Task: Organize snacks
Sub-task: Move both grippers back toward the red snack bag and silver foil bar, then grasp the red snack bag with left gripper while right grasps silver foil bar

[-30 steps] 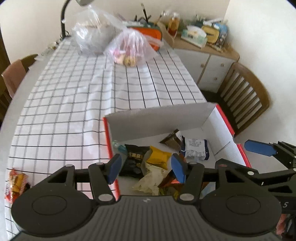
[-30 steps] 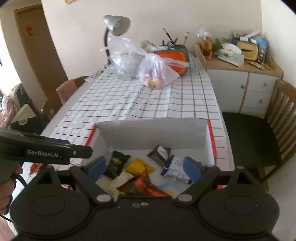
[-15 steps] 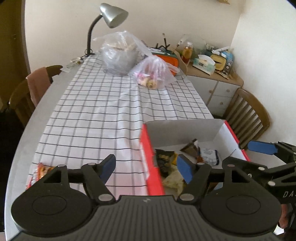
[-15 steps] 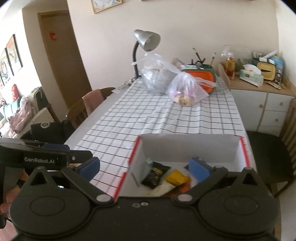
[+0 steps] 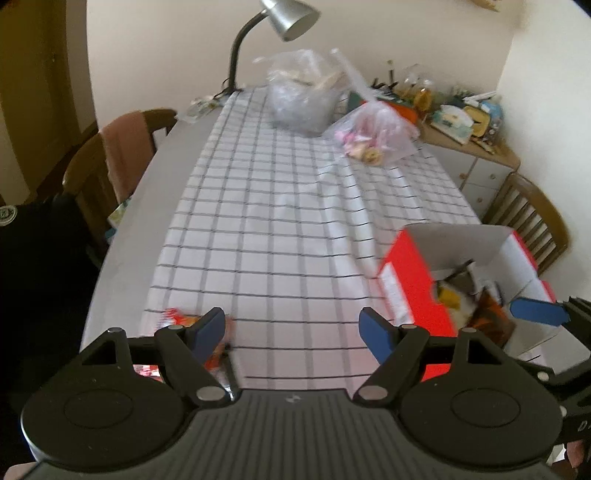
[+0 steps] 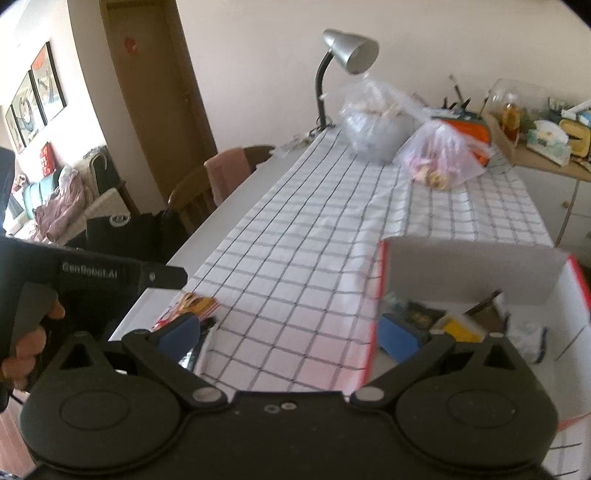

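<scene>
Two views, both a little blurred.

Left wrist view: your left gripper (image 5: 293, 328) hangs above the checked cloth (image 5: 280, 221) with its jaws spread wide and nothing between them. One loose snack (image 5: 184, 321), orange and red, lies on the cloth at 8 o'clock, partly hidden behind the left blue pad (image 5: 207, 330). Whether pad and packet touch, you cannot tell. The red box (image 5: 413, 284) sits at 3 o'clock, open on top, with several packets inside; a yellow one (image 5: 448, 295) shows. One blue fingertip of your right gripper (image 5: 537, 312) pokes in at 4 o'clock, over the box's near end. Lamp (image 5: 284, 18) at 12 o'clock, two clear bags (image 5: 373, 133) near it.

Right wrist view: your right gripper (image 6: 291, 332) is wide open too, empty, over the cloth (image 6: 332, 229). Its right pad (image 6: 399, 336) stands in front of the box's (image 6: 373, 328) left wall. Inside the box, a yellow packet (image 6: 458, 330) and darker ones. The loose snack (image 6: 192, 306) lies at 9 o'clock near the table's (image 6: 229, 221) edge, just beyond the left pad (image 6: 181, 332). Your left gripper's (image 6: 92, 273) body fills 9 o'clock, hand (image 6: 26, 343) on its handle; its jaws are out of sight here.
</scene>
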`<state>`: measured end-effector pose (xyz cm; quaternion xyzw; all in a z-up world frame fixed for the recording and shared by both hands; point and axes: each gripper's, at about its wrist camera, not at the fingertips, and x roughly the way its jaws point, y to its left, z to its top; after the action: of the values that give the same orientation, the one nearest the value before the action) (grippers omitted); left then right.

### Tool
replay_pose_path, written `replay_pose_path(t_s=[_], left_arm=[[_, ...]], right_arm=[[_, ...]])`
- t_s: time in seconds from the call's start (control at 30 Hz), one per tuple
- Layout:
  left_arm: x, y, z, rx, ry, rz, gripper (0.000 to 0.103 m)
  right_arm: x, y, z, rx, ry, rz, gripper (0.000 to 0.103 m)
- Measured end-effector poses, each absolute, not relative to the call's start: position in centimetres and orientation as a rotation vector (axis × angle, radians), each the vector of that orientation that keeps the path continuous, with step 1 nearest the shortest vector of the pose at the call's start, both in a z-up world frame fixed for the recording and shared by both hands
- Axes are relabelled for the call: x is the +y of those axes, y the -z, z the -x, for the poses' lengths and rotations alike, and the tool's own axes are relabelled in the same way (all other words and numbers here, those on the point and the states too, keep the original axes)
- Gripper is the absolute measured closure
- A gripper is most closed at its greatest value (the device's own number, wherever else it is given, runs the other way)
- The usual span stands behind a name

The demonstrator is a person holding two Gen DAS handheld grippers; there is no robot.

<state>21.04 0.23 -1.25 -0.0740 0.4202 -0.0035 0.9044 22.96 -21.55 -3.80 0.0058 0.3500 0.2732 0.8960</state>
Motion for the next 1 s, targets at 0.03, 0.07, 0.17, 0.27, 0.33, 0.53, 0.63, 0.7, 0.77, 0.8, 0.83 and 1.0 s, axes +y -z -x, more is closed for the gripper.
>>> replay_pose_path(t_s=[0.03, 0.07, 0.17, 0.27, 0.33, 0.53, 0.63, 0.7, 0.77, 0.8, 0.83, 1.0], left_arm=[[1.1, 1.5, -21.0, 0.876, 0.006, 0.155, 0.024], [2.1, 1.8, -21.0, 0.884, 0.003, 0.158, 0.024], [4.6, 2.4, -21.0, 0.903, -0.007, 0.17, 0.024], [6.7, 3.4, -20.8, 0.921, -0.014, 0.183, 0.024], [7.9, 4.1, -20.6, 0.937, -0.014, 0.189, 0.024], [10.8, 6.1, -20.6, 0.975, -0.041, 0.221, 0.024], [11.8, 6.9, -20.9, 0.997, -0.039, 0.21, 0.024], [12.0, 7.3, -21.1, 1.025, 0.003, 0.168, 0.024], [12.0, 7.5, -20.9, 1.029, 0.068, 0.069, 0.024], [11.9, 7.5, -20.8, 1.023, 0.115, 0.006, 0.024], [11.9, 7.4, -20.7, 1.015, 0.151, -0.037, 0.024], [12.1, 7.5, -21.3, 1.023, 0.354, -0.191, 0.024]], right_arm=[[-20.8, 4.0, -22.9, 0.732, -0.568, -0.011, 0.0], [-20.0, 4.2, -22.8, 0.737, -0.568, -0.006, 0.0], [-17.8, 4.6, -22.8, 0.749, -0.577, 0.011, 0.0], [-15.7, 4.7, -23.2, 0.746, -0.593, 0.043, 0.0], [-14.4, 5.1, -23.6, 0.758, -0.599, 0.063, 0.0], [-10.4, 8.1, -23.2, 0.833, -0.602, 0.111, 0.0], [-8.5, 9.8, -23.2, 0.876, -0.607, 0.131, 0.001], [-7.1, 11.1, -23.1, 0.913, -0.618, 0.149, 0.002], [-5.8, 12.2, -23.1, 0.946, -0.63, 0.168, 0.003], [-5.2, 12.7, -23.0, 0.958, -0.636, 0.178, 0.004], [-4.8, 13.1, -22.8, 0.966, -0.64, 0.185, 0.004], [-2.8, 14.7, -22.9, 0.996, -0.631, 0.231, 0.007]])
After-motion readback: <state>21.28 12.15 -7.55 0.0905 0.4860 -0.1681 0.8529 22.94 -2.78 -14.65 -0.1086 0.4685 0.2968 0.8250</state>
